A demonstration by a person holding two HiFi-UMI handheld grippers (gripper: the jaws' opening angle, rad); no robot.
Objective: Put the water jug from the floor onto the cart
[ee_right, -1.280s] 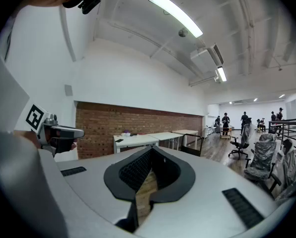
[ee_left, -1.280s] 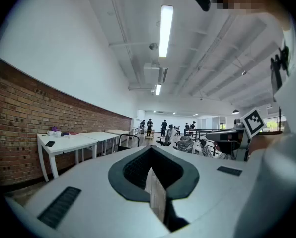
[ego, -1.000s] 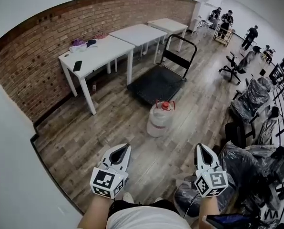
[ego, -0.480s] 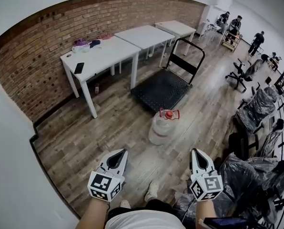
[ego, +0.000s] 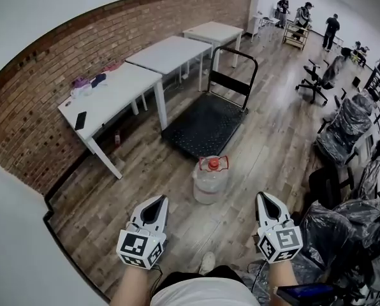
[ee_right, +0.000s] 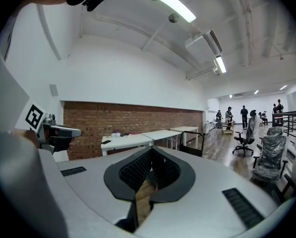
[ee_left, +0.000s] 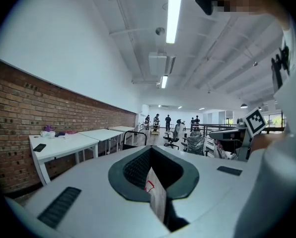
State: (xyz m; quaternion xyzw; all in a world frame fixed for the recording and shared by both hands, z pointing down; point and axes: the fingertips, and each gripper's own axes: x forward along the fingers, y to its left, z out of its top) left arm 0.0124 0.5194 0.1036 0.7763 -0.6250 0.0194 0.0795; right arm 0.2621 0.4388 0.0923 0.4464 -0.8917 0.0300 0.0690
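Approach step, I judge: the water jug point(ego: 210, 180) stands upright on the floor point(ego: 145, 177), just beside the cart point(ego: 203, 123) at its near edge. Nearer, the left claw point(ego: 158, 201) and right claw point(ego: 264, 199) hover closed and empty. The next move calls for reaching forward, opening and gripping the jug.

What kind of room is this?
Probably a big open office or workshop: white tables stand along a brick wall, office chairs sit around, and a flat cart stands on the wood floor.
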